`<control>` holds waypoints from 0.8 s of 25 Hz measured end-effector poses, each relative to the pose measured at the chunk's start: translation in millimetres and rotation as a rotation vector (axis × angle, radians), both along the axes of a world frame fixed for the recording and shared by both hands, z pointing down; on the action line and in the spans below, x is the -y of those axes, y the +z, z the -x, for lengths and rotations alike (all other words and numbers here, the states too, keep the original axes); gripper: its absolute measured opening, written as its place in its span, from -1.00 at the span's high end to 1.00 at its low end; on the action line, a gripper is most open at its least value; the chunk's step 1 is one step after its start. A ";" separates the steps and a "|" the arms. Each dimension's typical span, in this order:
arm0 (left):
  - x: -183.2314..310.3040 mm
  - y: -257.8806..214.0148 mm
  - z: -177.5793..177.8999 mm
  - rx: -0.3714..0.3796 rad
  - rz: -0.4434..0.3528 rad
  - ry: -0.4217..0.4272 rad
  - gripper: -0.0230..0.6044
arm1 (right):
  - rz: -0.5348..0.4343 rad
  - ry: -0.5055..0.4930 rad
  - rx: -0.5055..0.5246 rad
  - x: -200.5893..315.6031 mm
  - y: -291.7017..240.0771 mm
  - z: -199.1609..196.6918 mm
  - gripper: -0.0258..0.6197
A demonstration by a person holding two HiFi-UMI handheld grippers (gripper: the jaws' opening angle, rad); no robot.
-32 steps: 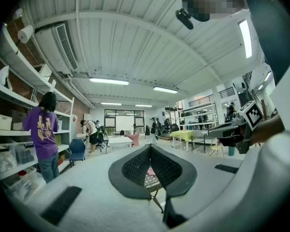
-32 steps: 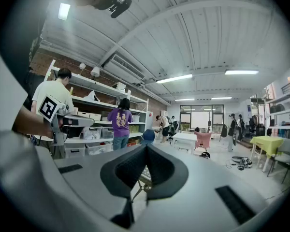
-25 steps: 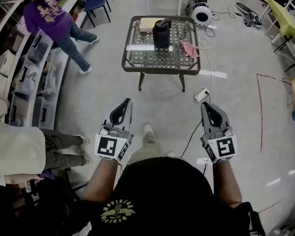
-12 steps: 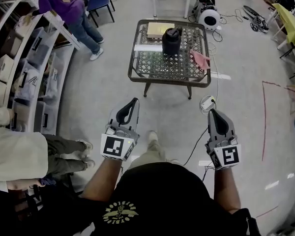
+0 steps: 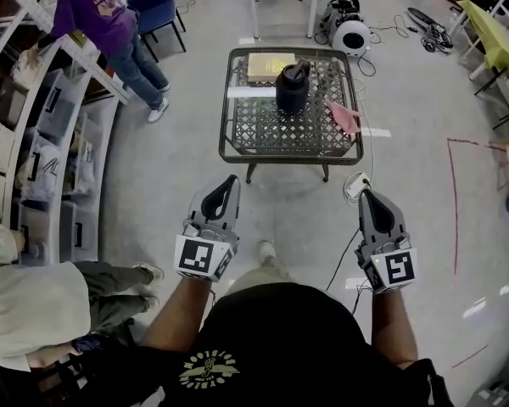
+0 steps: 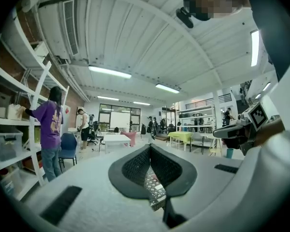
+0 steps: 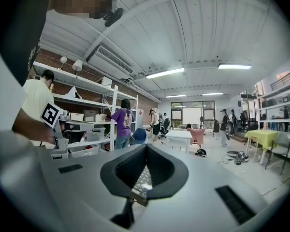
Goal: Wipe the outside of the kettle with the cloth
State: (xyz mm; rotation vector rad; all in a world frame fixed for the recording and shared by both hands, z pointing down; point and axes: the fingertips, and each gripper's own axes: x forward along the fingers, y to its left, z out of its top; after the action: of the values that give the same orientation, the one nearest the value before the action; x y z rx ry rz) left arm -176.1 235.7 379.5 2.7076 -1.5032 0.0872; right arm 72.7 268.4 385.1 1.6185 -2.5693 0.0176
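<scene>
Floor (image 5: 293,206) separates the table (image 5: 290,158) from left gripper (image 5: 230,181) and right gripper (image 5: 365,195), both held level; fingers closed, empty.

We see a low desk (image 5: 290,158) with a dark frame and a woven lattice top, standing on the grey floor (image 5: 195,159). On it the black kettle (image 5: 292,89) stands upright towards the far side. A tan flat box (image 5: 270,64) lies just behind it, a white strip (image 5: 251,91) lies to its left, and the pink cloth (image 5: 343,117) lies at the right edge.
</scene>
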 end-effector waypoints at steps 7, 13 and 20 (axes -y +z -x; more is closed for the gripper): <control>38.6 -0.6 11.5 -0.014 0.018 0.079 0.90 | -0.006 0.044 -0.009 28.4 -14.8 13.2 0.89; 61.1 3.6 16.0 -0.026 0.012 0.117 0.90 | 0.004 0.066 -0.024 37.3 -15.7 23.8 0.89; 63.1 9.6 13.8 -0.026 0.017 0.131 0.90 | 0.004 0.079 -0.027 38.7 -16.1 22.4 0.89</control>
State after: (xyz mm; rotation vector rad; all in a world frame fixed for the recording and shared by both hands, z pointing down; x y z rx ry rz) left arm -190.0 172.6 389.1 2.7804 -1.3109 0.0683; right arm 50.3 229.7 369.0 1.7059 -2.4824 0.0075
